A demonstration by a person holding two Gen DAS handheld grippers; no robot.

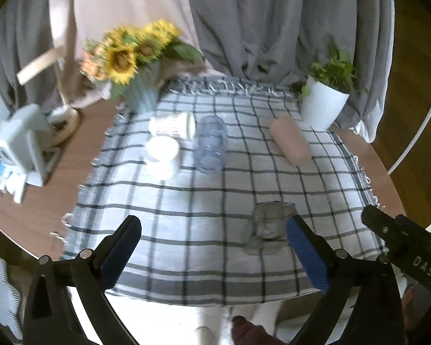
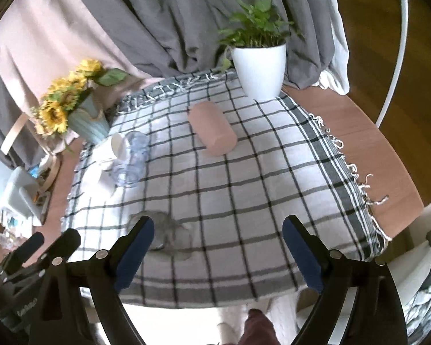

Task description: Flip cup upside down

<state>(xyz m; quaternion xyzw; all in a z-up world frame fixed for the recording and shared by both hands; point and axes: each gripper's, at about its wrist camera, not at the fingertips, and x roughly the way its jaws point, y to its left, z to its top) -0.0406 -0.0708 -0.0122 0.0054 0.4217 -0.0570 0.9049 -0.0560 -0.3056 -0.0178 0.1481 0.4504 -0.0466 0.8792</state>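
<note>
Several cups lie on a checked cloth (image 1: 186, 201). A grey glass cup (image 1: 268, 228) rests near the front edge; it also shows in the right wrist view (image 2: 169, 234). A clear bluish cup (image 1: 211, 143) lies on its side, also in the right wrist view (image 2: 130, 159). A pink cup (image 1: 291, 141) lies on its side, seen too in the right wrist view (image 2: 212, 129). A white ribbed cup (image 1: 172, 125) lies tipped over, and a white cup (image 1: 162, 156) stands beside it. My left gripper (image 1: 212, 247) is open and empty above the front edge, the grey cup by its right finger. My right gripper (image 2: 218, 248) is open and empty, the grey cup by its left finger.
A sunflower vase (image 1: 140, 92) stands at the back left and a white potted plant (image 1: 324, 103) at the back right; both show in the right wrist view, vase (image 2: 86, 120) and pot (image 2: 258, 69). Grey curtains hang behind. Clutter sits on the wooden table (image 1: 71, 172) to the left.
</note>
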